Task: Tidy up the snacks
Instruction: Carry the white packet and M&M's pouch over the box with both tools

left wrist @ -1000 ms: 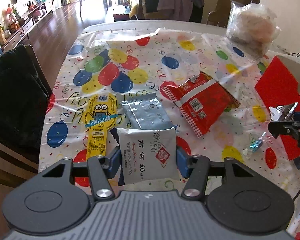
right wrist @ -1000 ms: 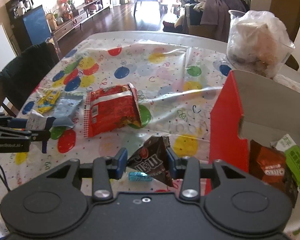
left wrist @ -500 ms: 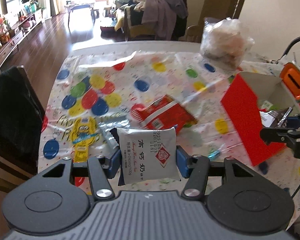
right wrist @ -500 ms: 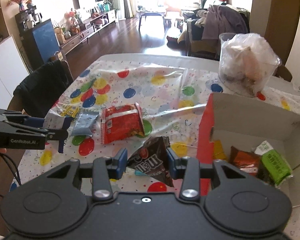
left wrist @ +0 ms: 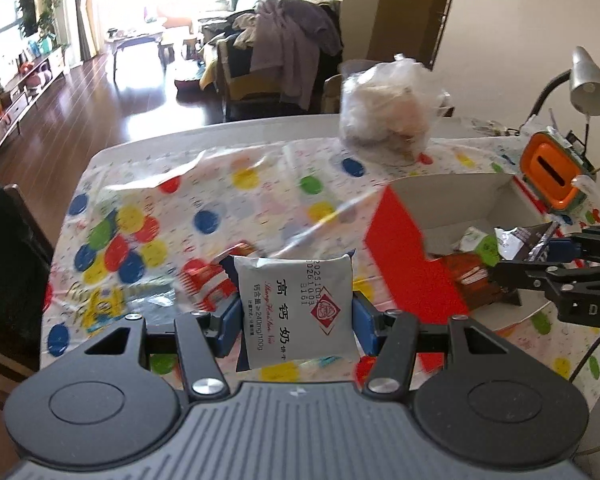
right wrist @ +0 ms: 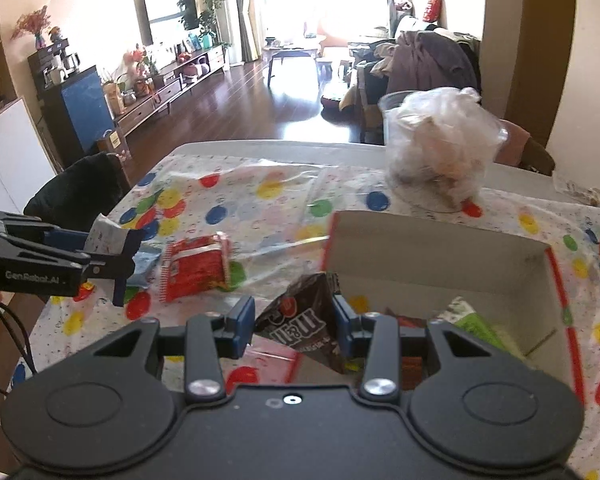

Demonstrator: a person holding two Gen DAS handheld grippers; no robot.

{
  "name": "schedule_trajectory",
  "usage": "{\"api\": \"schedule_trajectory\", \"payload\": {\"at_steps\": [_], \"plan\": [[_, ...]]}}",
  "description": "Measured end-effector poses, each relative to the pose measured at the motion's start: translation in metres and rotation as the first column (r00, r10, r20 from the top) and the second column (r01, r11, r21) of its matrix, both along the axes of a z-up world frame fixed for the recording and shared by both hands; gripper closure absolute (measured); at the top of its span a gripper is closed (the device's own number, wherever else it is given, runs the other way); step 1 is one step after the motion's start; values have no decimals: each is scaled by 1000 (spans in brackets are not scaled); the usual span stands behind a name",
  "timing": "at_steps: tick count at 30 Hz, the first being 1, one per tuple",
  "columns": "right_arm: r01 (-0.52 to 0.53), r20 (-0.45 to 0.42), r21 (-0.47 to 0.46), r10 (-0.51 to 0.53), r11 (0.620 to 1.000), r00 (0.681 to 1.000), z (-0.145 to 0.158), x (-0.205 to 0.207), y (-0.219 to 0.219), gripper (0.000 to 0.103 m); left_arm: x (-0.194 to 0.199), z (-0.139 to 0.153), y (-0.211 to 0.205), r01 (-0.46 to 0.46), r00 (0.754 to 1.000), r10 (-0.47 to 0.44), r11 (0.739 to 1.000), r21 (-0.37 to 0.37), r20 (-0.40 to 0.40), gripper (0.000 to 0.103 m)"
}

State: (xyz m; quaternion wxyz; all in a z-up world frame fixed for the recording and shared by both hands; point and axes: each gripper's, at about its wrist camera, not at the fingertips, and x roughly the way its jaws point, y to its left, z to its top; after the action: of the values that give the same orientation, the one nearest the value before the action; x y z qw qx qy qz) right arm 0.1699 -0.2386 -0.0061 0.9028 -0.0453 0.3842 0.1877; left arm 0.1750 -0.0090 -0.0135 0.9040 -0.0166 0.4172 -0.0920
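My left gripper (left wrist: 296, 314) is shut on a grey-white milk-tablet packet (left wrist: 296, 304) and holds it above the table. My right gripper (right wrist: 294, 322) is shut on a brown M&M's bag (right wrist: 300, 320), raised at the near left edge of the red cardboard box (right wrist: 440, 256). In the left wrist view the right gripper (left wrist: 556, 252) with its bag hangs over that box (left wrist: 396, 248). Orange and green snack packs (right wrist: 472, 324) lie inside it. On the balloon-print tablecloth (right wrist: 268, 208) rest a red snack bag (right wrist: 196, 268), a yellow minion packet (left wrist: 100, 308) and a grey-blue pouch (right wrist: 146, 264).
A clear plastic bag of food (right wrist: 440, 152) stands at the table's far side. An orange device (left wrist: 548, 168) and a desk lamp (left wrist: 588, 84) sit at the far right. A dark chair (right wrist: 76, 188) stands by the left table edge.
Both grippers have risen with their packets and shifted right toward the red box. The right gripper now hangs at the box's edge, and the box interior has come into view.
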Motion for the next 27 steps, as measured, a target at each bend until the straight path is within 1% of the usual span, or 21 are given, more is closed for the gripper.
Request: {"api": "schedule_trajectory", "payload": {"at_steps": [9,13,19,22,27], "plan": [[43,20,8,-43,999,999,3,2,-69,63,10,15,-76,48,999,-48,999,9,20,47],[73,18,4,-73,997,997,-2,7,-102,63,18,15,-109,60,998,-60,998,7,11,47],[109,0,-9,-109,994,994,-19,16,-143,62,37,1,-154,74,997,-73,997,24,-39,47],[122,-16,-17,-122,992,992,-29,22,-157,62,47,-9,-171,71,995,-69,997,30,-72,47],[115,-31,-37,-116,993,993,-41,35,-170,62,64,-21,-197,89,992,-82,993,73,-96,47]]}}
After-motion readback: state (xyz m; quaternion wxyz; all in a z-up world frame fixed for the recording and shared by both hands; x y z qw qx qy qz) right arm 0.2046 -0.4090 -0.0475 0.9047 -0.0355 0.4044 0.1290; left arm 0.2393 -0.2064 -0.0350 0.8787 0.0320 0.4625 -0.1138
